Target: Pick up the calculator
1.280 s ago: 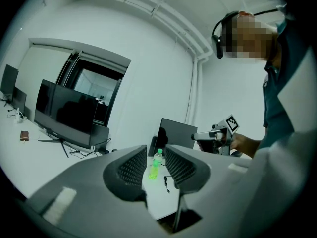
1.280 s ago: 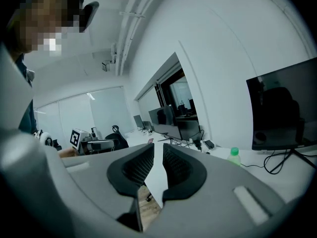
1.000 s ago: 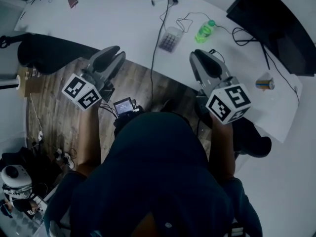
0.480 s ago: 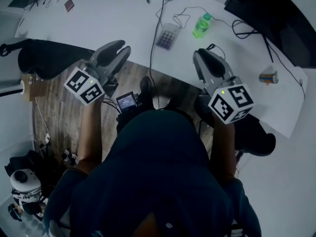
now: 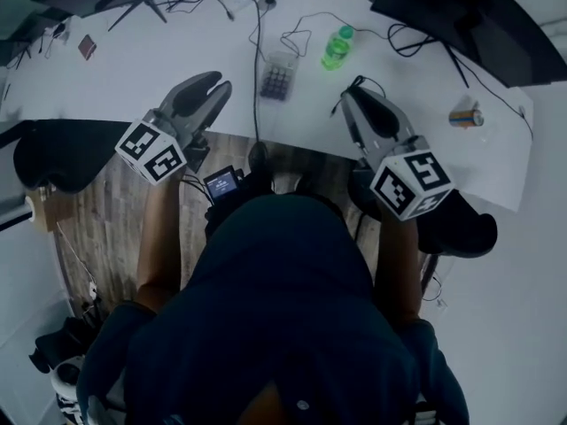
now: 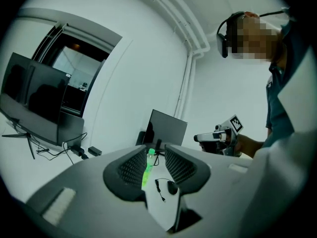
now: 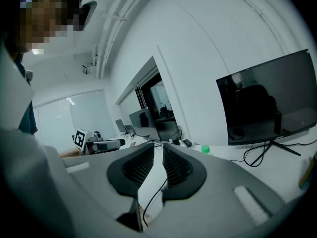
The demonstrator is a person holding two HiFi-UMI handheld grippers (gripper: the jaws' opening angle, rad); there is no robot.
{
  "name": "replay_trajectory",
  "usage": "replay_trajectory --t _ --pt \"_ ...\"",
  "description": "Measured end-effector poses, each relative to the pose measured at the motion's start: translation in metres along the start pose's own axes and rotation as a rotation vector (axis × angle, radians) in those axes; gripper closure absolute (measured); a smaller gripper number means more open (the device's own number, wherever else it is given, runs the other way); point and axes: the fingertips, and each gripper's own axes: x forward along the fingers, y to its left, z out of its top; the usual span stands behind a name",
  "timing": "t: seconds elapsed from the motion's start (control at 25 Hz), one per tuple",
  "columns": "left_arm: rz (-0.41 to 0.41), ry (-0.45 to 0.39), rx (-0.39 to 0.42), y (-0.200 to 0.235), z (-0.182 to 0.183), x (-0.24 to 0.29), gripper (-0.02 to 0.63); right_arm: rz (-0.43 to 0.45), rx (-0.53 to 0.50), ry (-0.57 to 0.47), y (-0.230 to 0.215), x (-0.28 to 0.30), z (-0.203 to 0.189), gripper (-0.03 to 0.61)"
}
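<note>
The calculator [image 5: 276,77], small and grey with dark keys, lies on the white table [image 5: 159,65] near its front edge, beside a black cable [image 5: 258,51]. My left gripper [image 5: 217,82] reaches over the table edge to the left of the calculator, apart from it; its jaws stand open and empty [image 6: 154,150]. My right gripper [image 5: 352,97] hangs at the table edge right of the calculator, jaws narrowly parted with nothing between them [image 7: 158,148]. Neither gripper view shows the calculator.
A green bottle [image 5: 337,48] stands just right of the calculator. Dark monitors [image 5: 452,11] line the table's far side, with tangled cables [image 5: 310,34]. A small orange and blue thing [image 5: 465,116] lies far right. Black chairs [image 5: 58,149] flank the person.
Both grippers have come forward to the table edge, the left one farther. The calculator and bottle now lie closer ahead of the jaws. Neither gripper's opening has changed.
</note>
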Motion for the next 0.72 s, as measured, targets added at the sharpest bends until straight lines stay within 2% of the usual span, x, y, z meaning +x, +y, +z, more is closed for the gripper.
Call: replay_trajectory --t 0.44,0.72 --pt "-0.115 0.028 -0.048 0.048 -0.009 0.033 0.502 -0.121 0.019 -0.004 -0.004 0.018 0.006 0.539" --pt "-0.156 0.070 -0.067 0.070 -0.022 0.055 0.502 -0.177 0.049 0.005 -0.007 0.024 0.000 0.540"
